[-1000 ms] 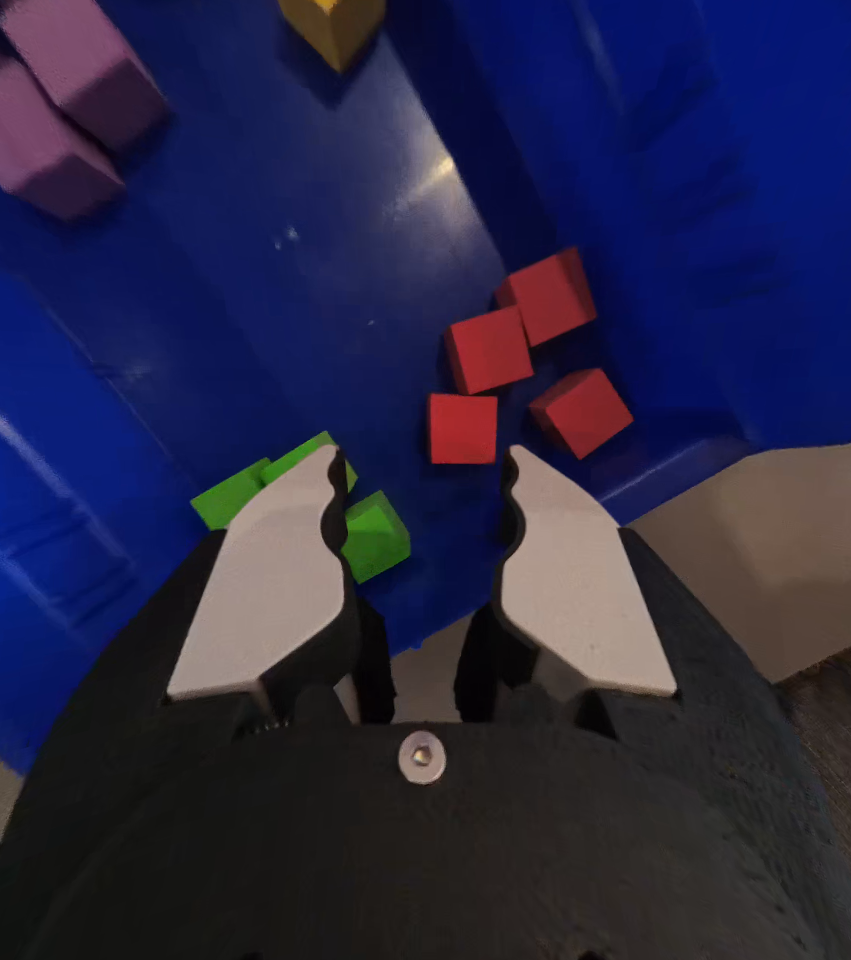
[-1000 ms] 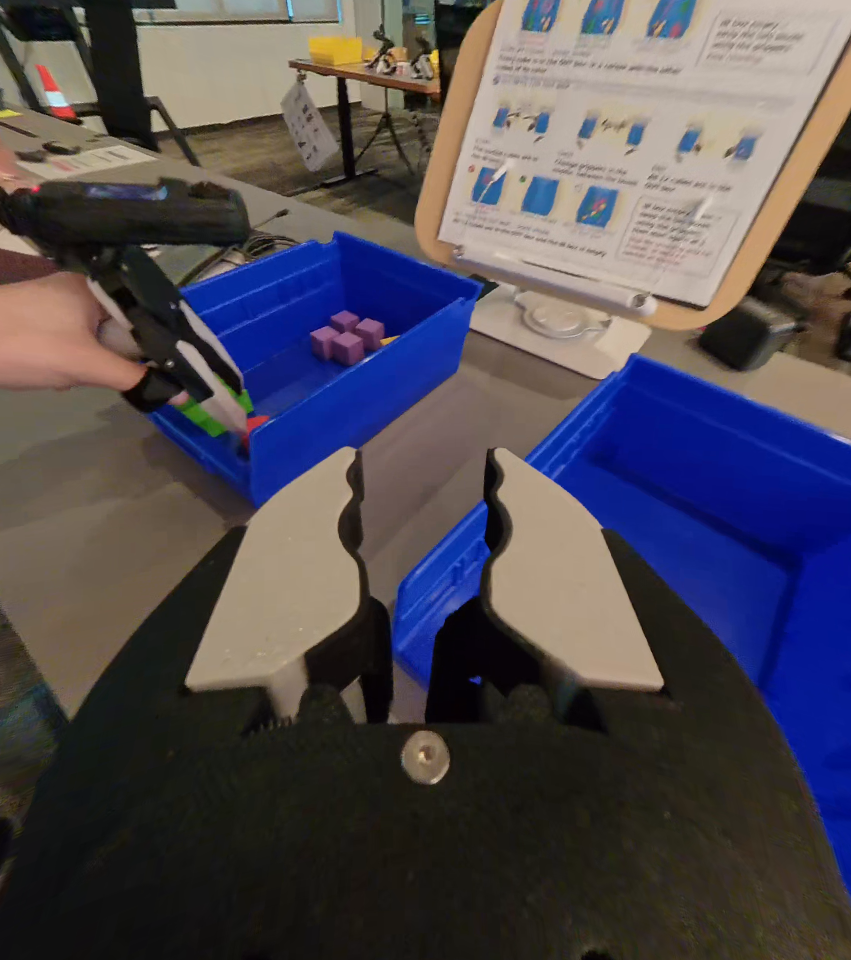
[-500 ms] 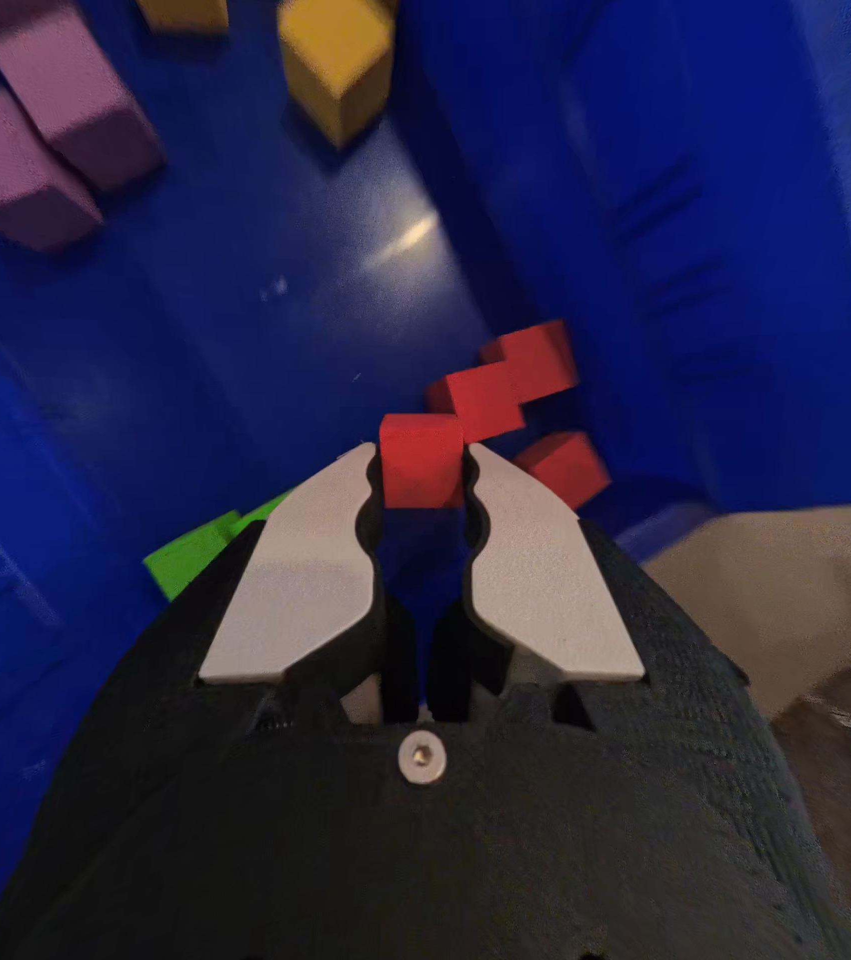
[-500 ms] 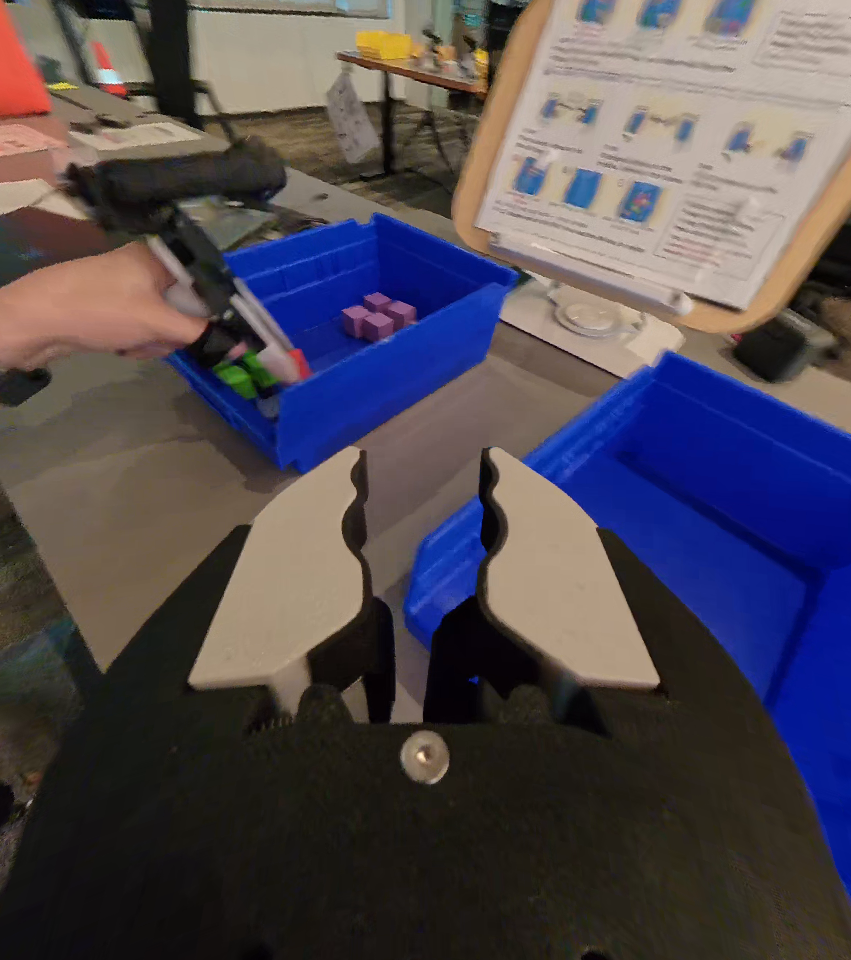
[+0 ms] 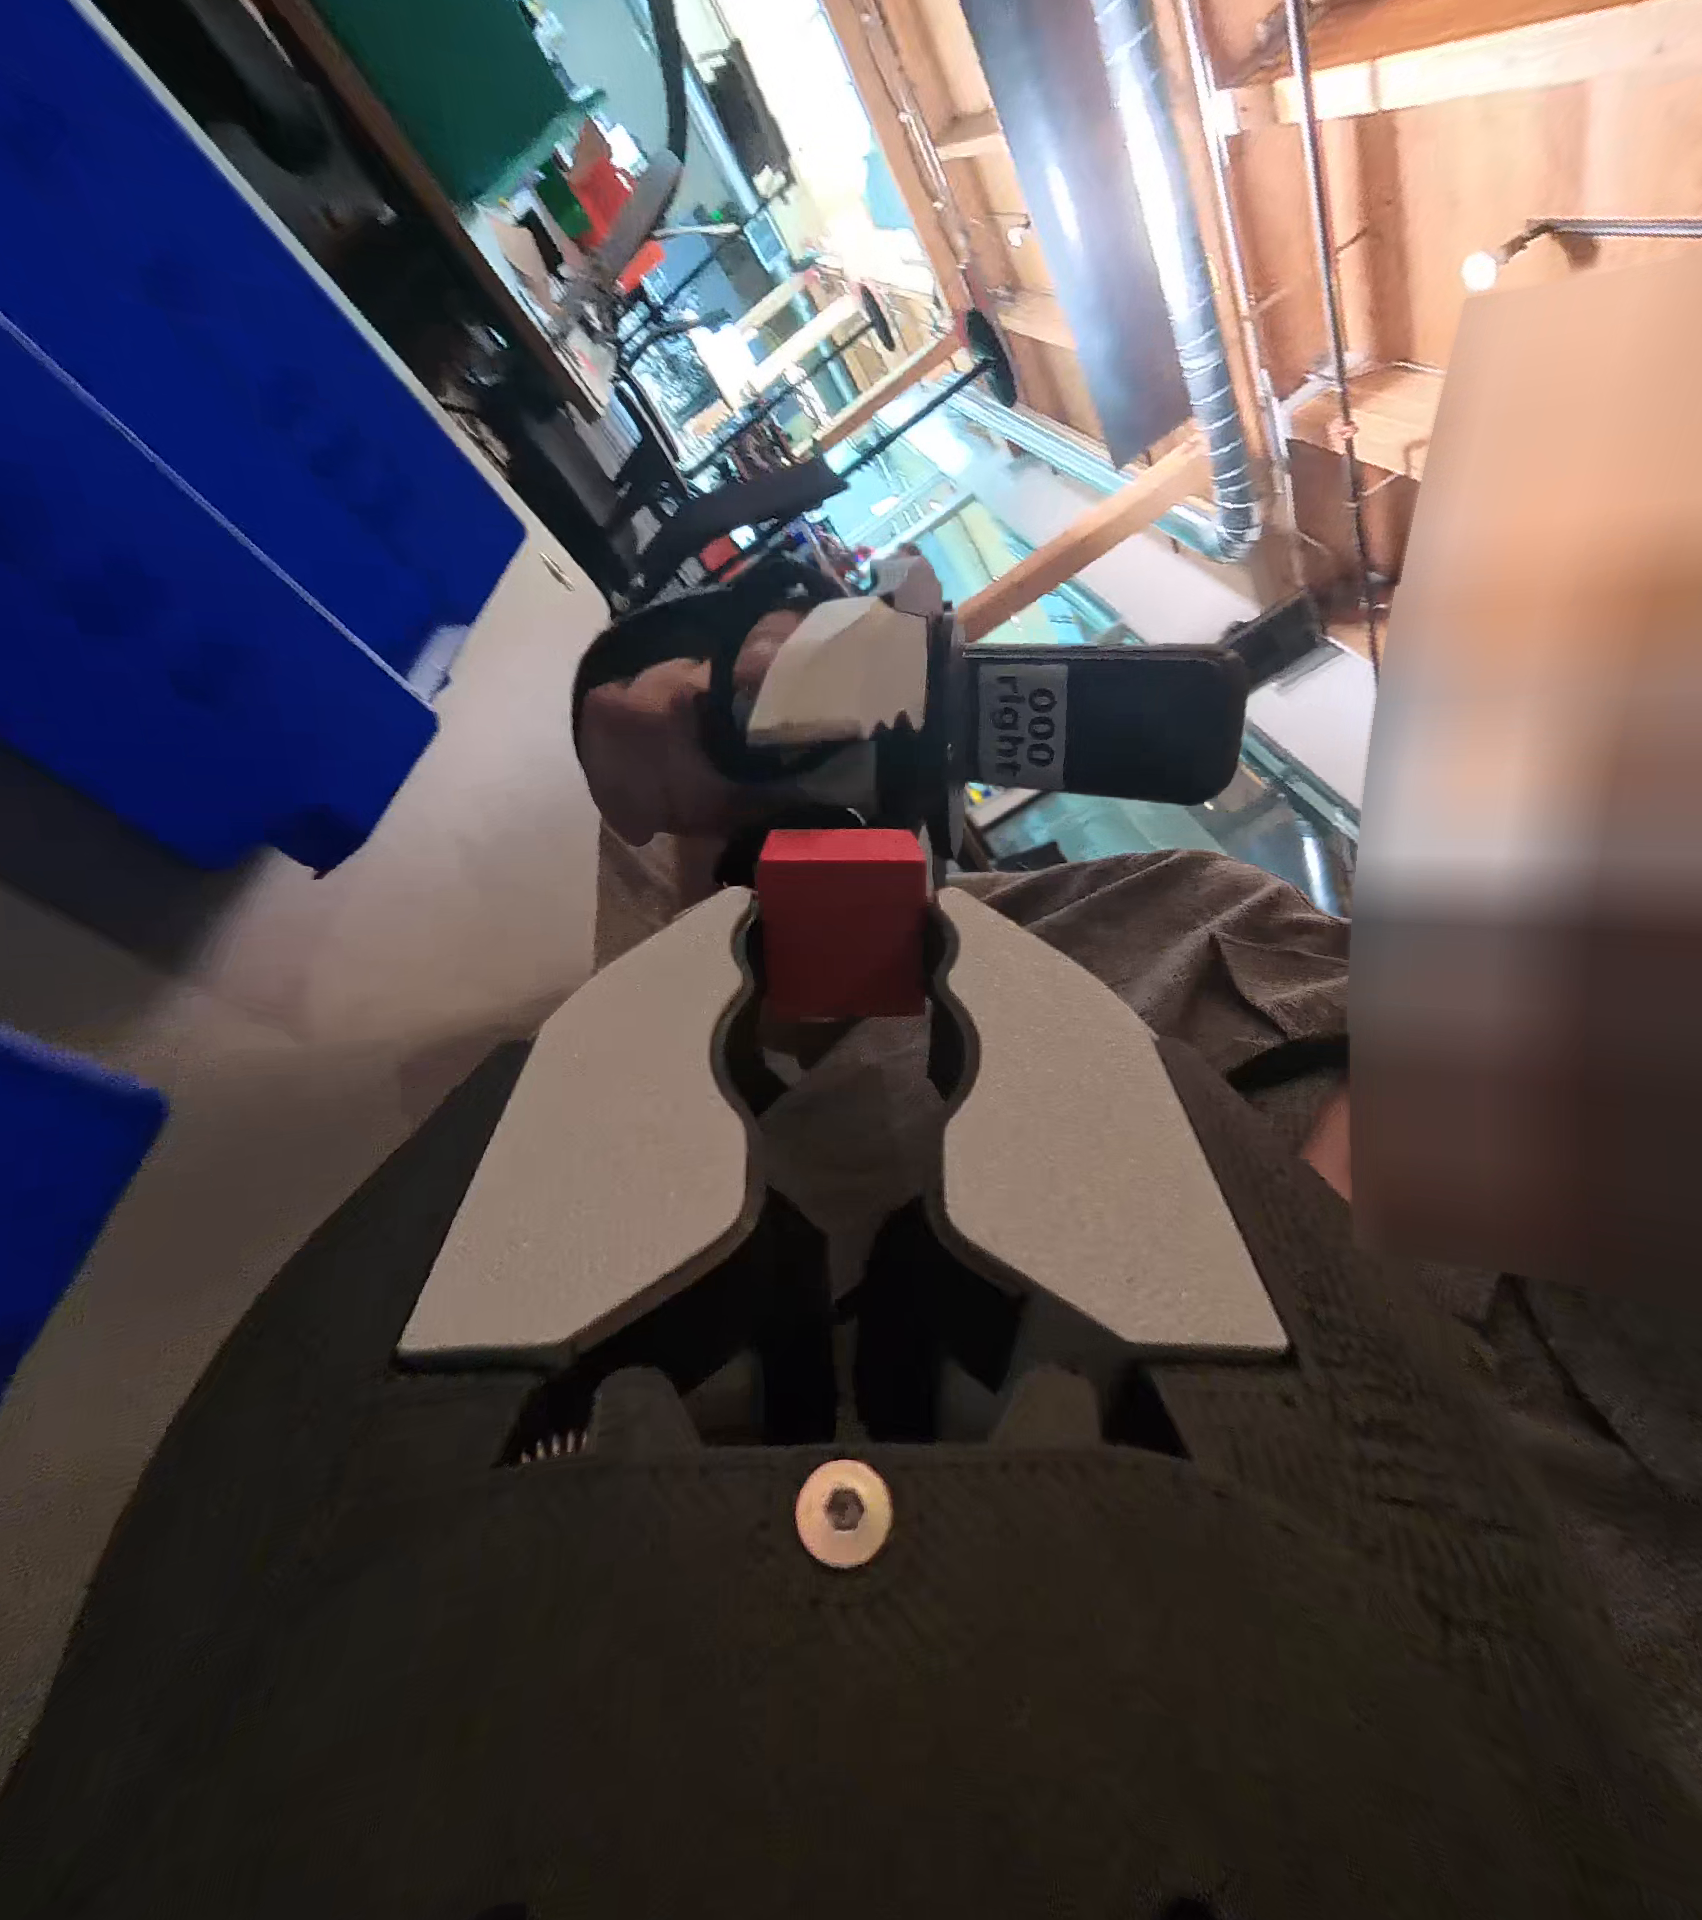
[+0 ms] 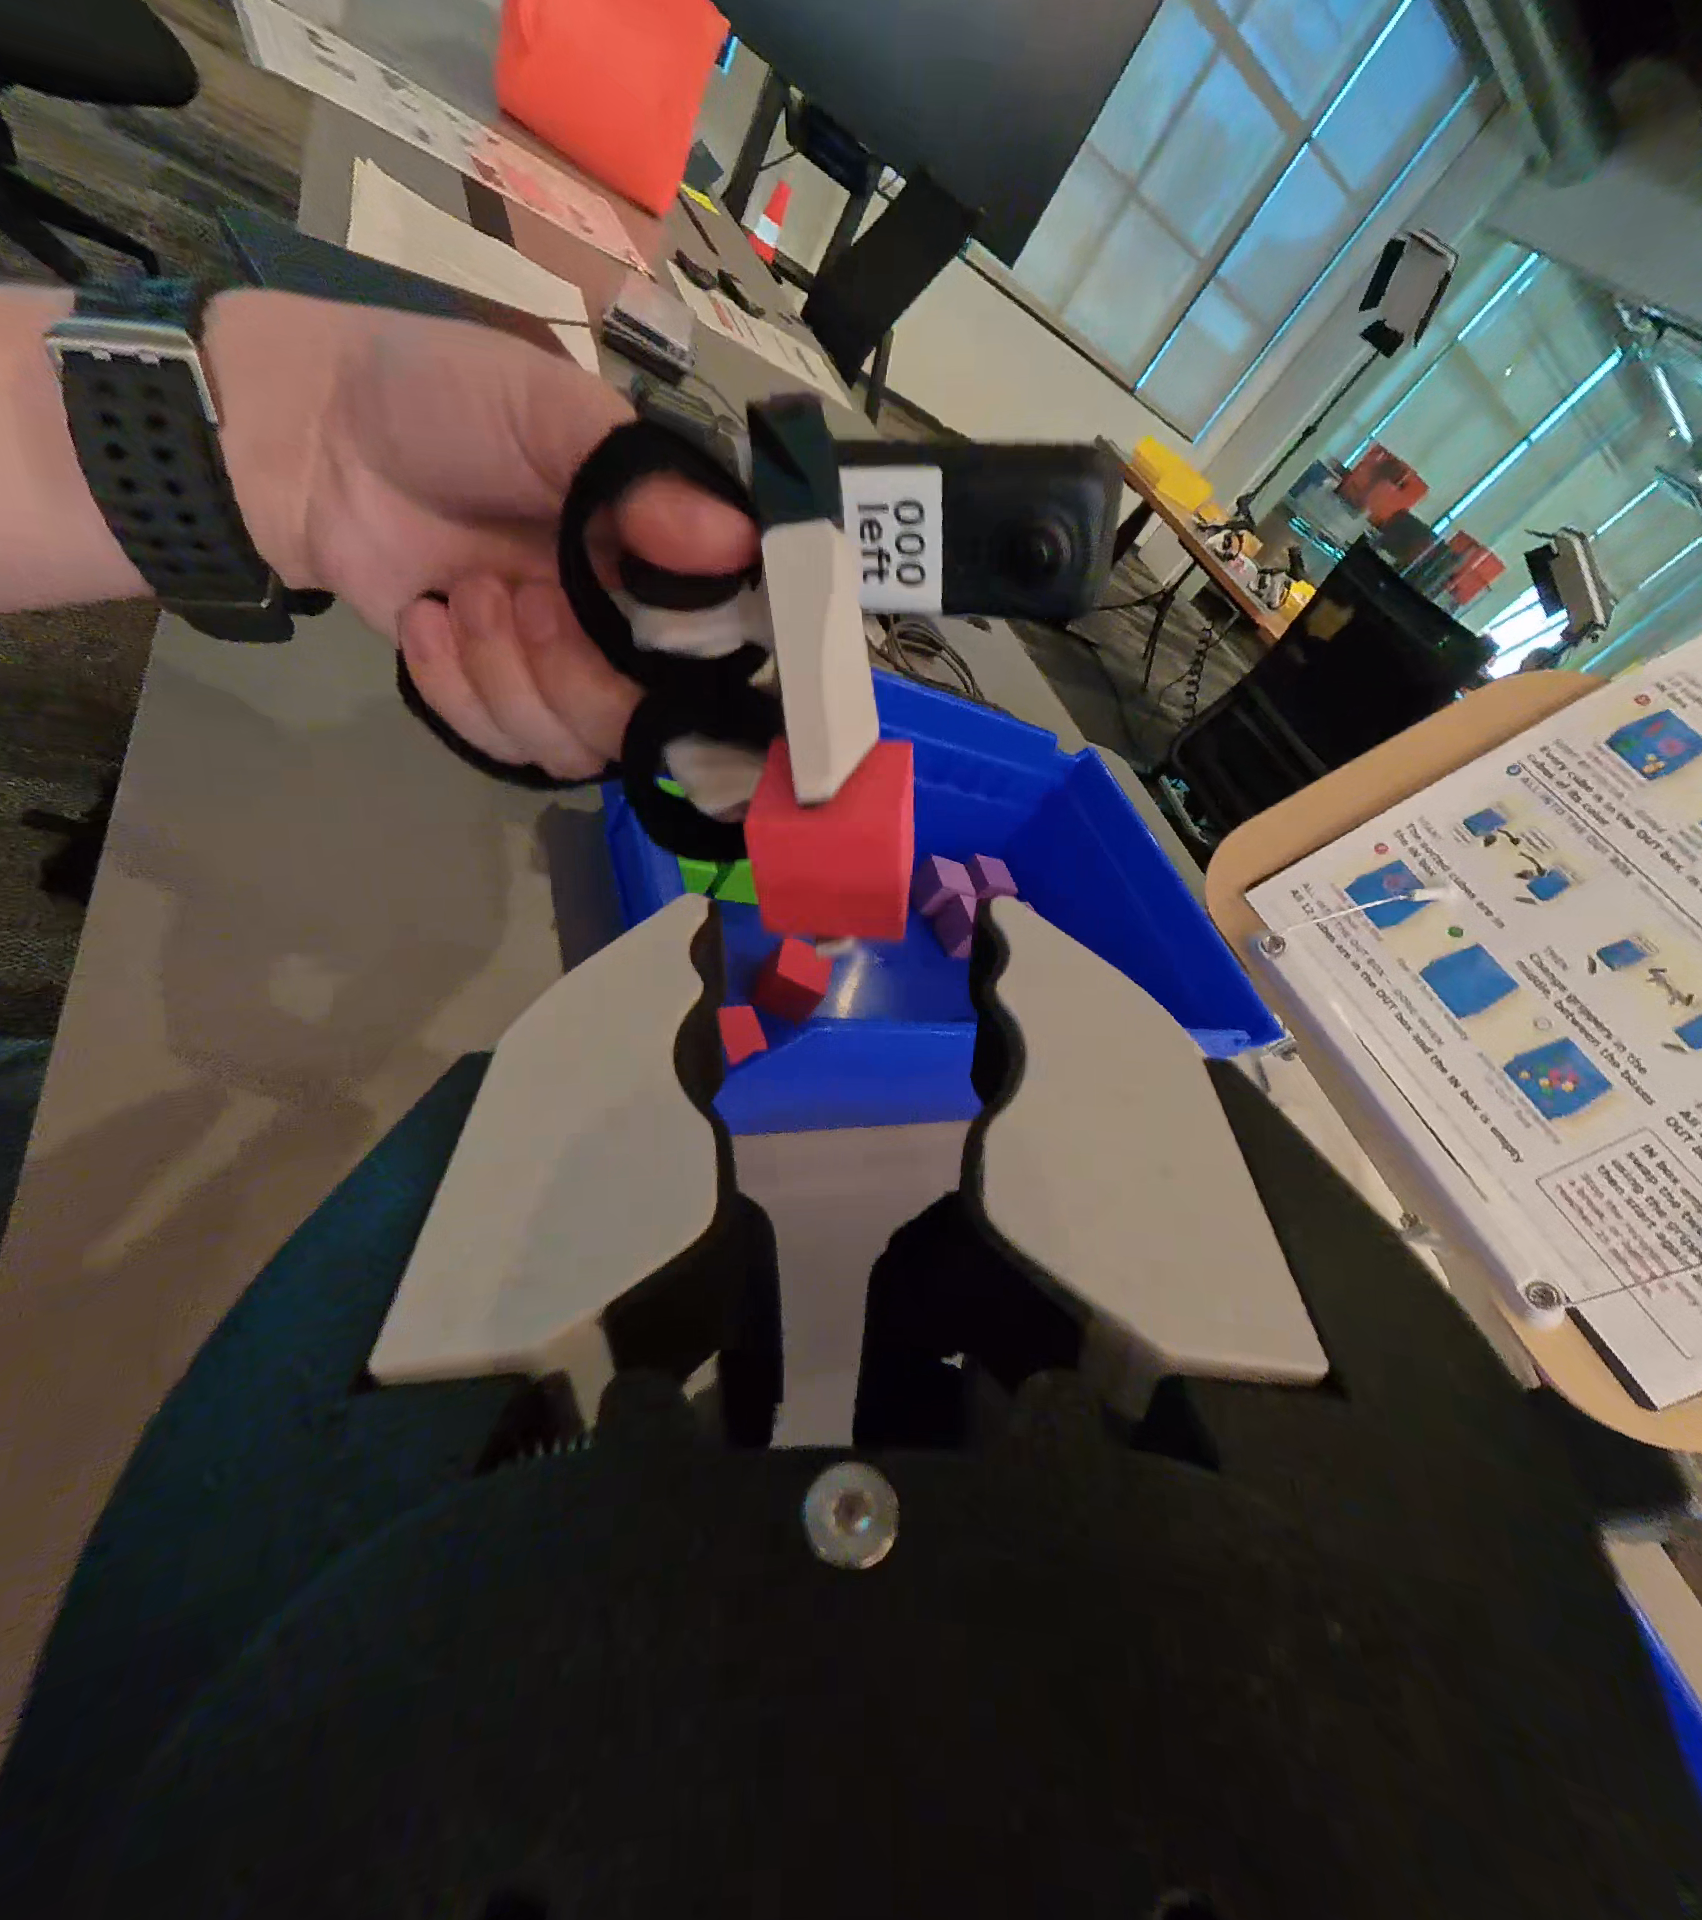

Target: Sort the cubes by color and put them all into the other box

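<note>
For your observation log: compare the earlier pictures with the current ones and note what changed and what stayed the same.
The left gripper closed on a red cube, lifted it out of the blue bin and brought it up facing the right gripper. The right gripper stayed open and empty; the other cubes stayed in the bin.

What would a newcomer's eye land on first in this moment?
The red cube, pinched in the left gripper and held in the air above the blue bin, just ahead of the open right gripper. Next, the loose red, green and purple cubes lying in that bin.
</note>
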A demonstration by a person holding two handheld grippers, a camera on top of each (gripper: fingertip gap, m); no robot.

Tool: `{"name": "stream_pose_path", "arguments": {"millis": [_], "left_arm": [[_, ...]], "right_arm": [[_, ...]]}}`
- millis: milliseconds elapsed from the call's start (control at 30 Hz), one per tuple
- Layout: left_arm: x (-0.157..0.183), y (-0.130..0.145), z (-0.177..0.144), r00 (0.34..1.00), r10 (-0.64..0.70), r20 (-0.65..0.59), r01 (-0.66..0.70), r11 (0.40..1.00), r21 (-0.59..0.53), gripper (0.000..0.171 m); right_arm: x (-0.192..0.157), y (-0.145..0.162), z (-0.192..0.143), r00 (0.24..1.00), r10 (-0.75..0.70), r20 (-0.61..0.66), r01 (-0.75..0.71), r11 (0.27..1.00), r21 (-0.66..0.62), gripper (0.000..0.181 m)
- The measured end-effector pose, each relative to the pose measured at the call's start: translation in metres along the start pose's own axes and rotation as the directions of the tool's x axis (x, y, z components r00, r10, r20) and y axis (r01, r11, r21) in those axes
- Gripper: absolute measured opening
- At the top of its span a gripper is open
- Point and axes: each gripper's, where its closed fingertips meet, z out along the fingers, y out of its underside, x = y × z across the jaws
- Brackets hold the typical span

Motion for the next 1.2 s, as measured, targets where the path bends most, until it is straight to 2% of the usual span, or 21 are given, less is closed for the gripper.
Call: {"name": "stream_pose_path", "arguments": {"millis": [200,367,500,567,633,700,767,800,867,933,1000,1067,1200], "left_arm": [[-0.003,0.006,0.013,0.996,-0.053,-0.071,0.052,0.999,-0.014,0.029],[-0.001,0.003,0.015,0.994,-0.053,-0.093,0.054,0.998,0.012,0.029],[0.002,-0.014,0.007,0.998,0.001,-0.069,0.008,0.993,0.115,0.031],[-0.003,-0.023,-0.002,0.998,0.055,0.039,-0.061,0.984,0.167,0.033],[-0.014,-0.028,-0.012,0.962,0.136,0.238,-0.178,0.971,0.162,0.032],[-0.029,-0.033,-0.026,0.841,0.229,0.490,-0.313,0.945,0.095,0.032],[-0.039,-0.037,-0.040,0.664,0.299,0.686,-0.394,0.919,-0.019,0.033],[-0.042,-0.037,-0.045,0.582,0.325,0.746,-0.413,0.908,-0.073,0.033],[-0.044,-0.039,-0.053,0.439,0.363,0.822,-0.430,0.888,-0.163,0.034],[-0.044,-0.039,-0.057,0.334,0.396,0.855,-0.435,0.870,-0.233,0.034],[-0.043,-0.040,-0.061,0.266,0.414,0.871,-0.444,0.854,-0.270,0.032],[-0.040,-0.043,-0.063,0.237,0.423,0.875,-0.469,0.839,-0.278,0.028],[-0.033,-0.047,-0.069,0.214,0.422,0.881,-0.493,0.825,-0.276,0.026]], "right_arm": [[-0.006,0.004,0.005,1.000,-0.013,0.001,0.013,1.000,-0.019,0.030],[-0.005,0.002,0.003,1.000,-0.004,-0.012,0.004,1.000,-0.020,0.029],[0.004,-0.001,-0.008,0.999,0.011,-0.041,-0.011,1.000,-0.017,0.029],[0.021,0.006,-0.022,0.995,0.006,-0.102,-0.013,0.998,-0.061,0.029],[0.045,0.024,-0.044,0.986,0.034,-0.165,-0.059,0.987,-0.148,0.029],[0.072,0.050,-0.070,0.967,0.094,-0.238,-0.154,0.957,-0.245,0.029],[0.097,0.085,-0.098,0.937,0.153,-0.315,-0.274,0.881,-0.387,0.029],[0.105,0.102,-0.111,0.921,0.167,-0.352,-0.326,0.826,-0.459,0.029],[0.115,0.138,-0.136,0.877,0.220,-0.427,-0.455,0.665,-0.592,0.029],[0.116,0.164,-0.153,0.838,0.275,-0.472,-0.542,0.530,-0.653,0.029],[0.112,0.189,-0.168,0.814,0.294,-0.501,-0.580,0.392,-0.714,0.029],[0.102,0.209,-0.176,0.785,0.343,-0.517,-0.611,0.281,-0.741,0.029],[0.087,0.238,-0.177,0.708,0.413,-0.573,-0.666,0.121,-0.736,0.029]]}}
